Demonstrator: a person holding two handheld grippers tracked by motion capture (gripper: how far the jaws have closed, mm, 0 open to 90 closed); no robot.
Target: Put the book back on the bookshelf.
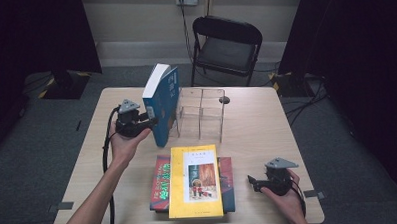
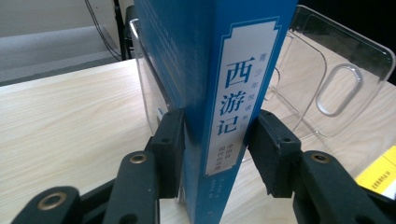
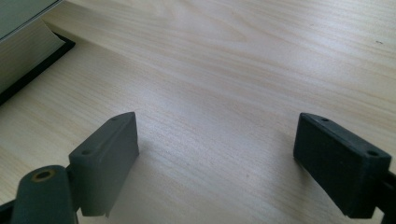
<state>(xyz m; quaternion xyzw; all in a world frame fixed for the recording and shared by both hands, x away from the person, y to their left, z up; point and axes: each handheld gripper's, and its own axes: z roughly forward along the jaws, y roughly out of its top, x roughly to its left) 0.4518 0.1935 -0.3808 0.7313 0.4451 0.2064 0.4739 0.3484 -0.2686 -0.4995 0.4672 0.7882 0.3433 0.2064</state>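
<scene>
Left gripper (image 1: 148,121) is clamped on the blue book (image 1: 161,101), near its lower end. In the left gripper view both pads (image 2: 170,149) are pressed against the book (image 2: 219,93), one on each cover, with the spine label facing the camera.

The book is held upright, slightly tilted, over the left-centre of the table (image 1: 267,119). It is just beside the left wall of the clear rack (image 1: 201,112); whether it touches the rack or the tabletop cannot be told. In the left gripper view the rack (image 2: 336,70) is seen behind and to the right of the book, with an oval cut-out in its wall.

Right gripper (image 1: 256,182) is held low at the near right edge of the table, well apart from the rack. Its jaws are spread wide, with bare tabletop (image 3: 224,93) between them.

A yellow book (image 1: 195,179) is lying flat on top of a red book (image 1: 161,181) at the near centre of the table, between the two hands. A corner of that stack (image 3: 23,51) is seen at the top left of the right gripper view.

A black chair (image 1: 226,46) is standing beyond the far edge of the table.
</scene>
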